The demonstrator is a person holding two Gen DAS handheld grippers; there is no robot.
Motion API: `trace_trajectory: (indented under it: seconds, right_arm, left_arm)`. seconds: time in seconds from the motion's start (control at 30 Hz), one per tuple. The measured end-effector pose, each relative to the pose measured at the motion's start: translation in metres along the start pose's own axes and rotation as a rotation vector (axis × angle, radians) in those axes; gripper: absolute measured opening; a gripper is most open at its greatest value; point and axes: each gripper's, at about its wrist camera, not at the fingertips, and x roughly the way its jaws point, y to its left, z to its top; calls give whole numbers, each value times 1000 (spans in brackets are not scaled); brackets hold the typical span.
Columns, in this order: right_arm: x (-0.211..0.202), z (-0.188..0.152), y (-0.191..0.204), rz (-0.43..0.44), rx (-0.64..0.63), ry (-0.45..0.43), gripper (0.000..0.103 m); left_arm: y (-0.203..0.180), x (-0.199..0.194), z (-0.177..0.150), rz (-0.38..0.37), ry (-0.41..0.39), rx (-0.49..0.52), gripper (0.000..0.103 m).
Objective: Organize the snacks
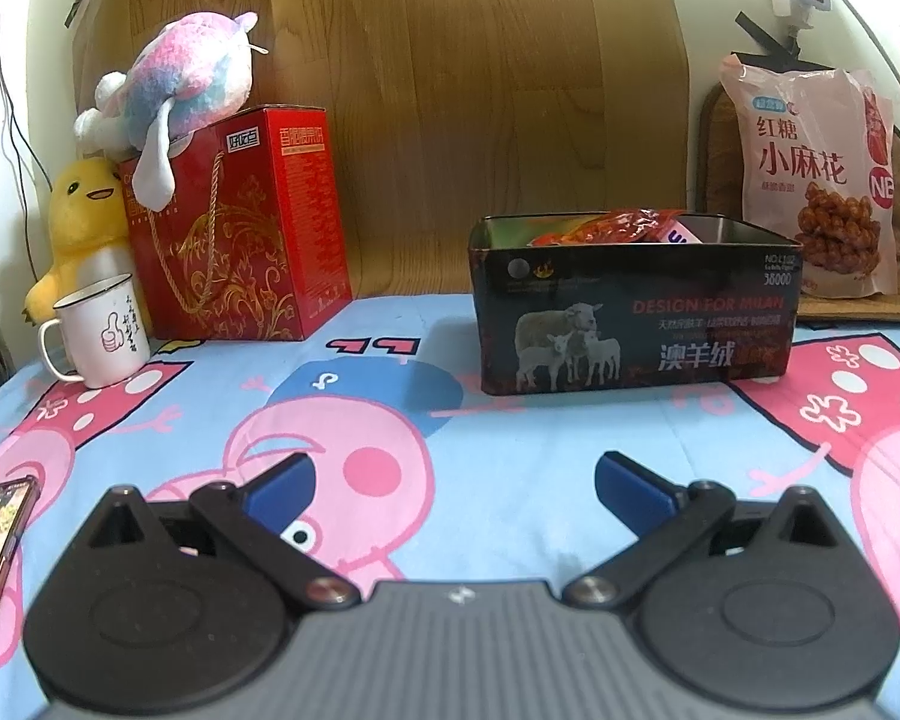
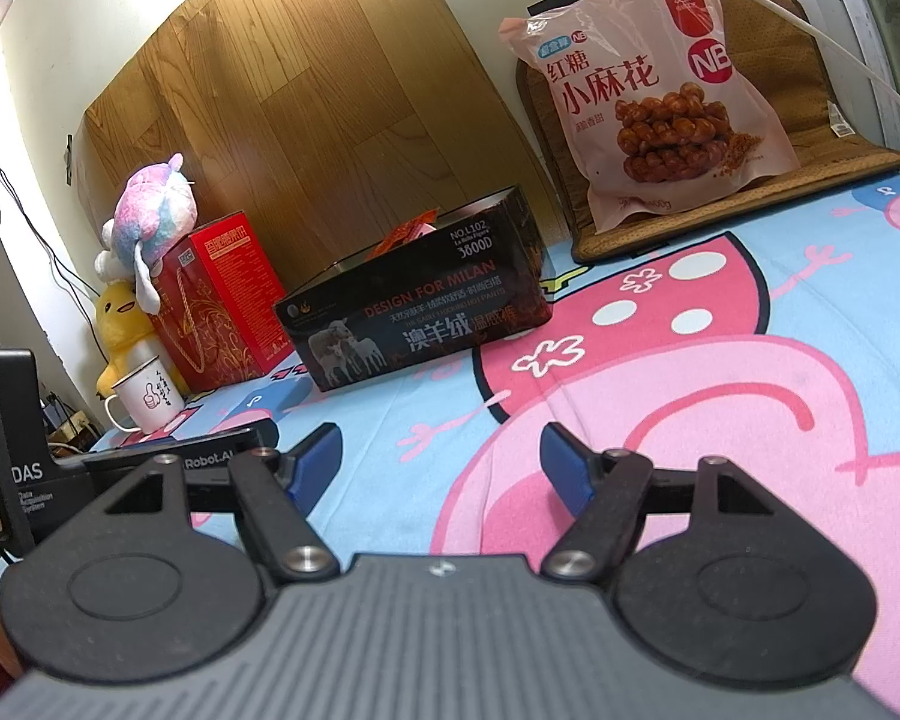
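wood-grain panel (image 1: 450, 90) 12 o'clock | cartoon-pig sheet (image 1: 390, 420), soft, flat | black tin box (image 1: 630, 324) 1 o'clock, red snack packet (image 1: 618, 225) inside | pink snack bag (image 2: 654, 84) upright, 1 o'clock | left gripper (image 1: 453, 489), right gripper (image 2: 441, 462) spread, empty

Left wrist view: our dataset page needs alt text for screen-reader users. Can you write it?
An open, empty left gripper hovers over a cartoon-pig bedsheet, facing a dark tin box holding red snack packets. A pink snack bag stands behind.
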Motion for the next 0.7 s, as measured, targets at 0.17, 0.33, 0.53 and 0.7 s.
trace_trajectory:
  seconds: [0.17, 0.33, 0.53, 0.7]
  right_arm:
    - [0, 0, 0, 0, 0, 0, 75]
    - [0, 0, 0, 0, 0, 0, 75]
    - [0, 0, 0, 0, 1, 0, 76]
    - [0, 0, 0, -1, 0, 1, 76]
  left_arm:
    - [-1, -1, 0, -2, -2, 5, 103]
    - [-1, -1, -1, -5, -4, 10, 103]
    - [-1, -2, -1, -4, -7, 13, 103]
    - [0, -1, 0, 0, -4, 6, 103]
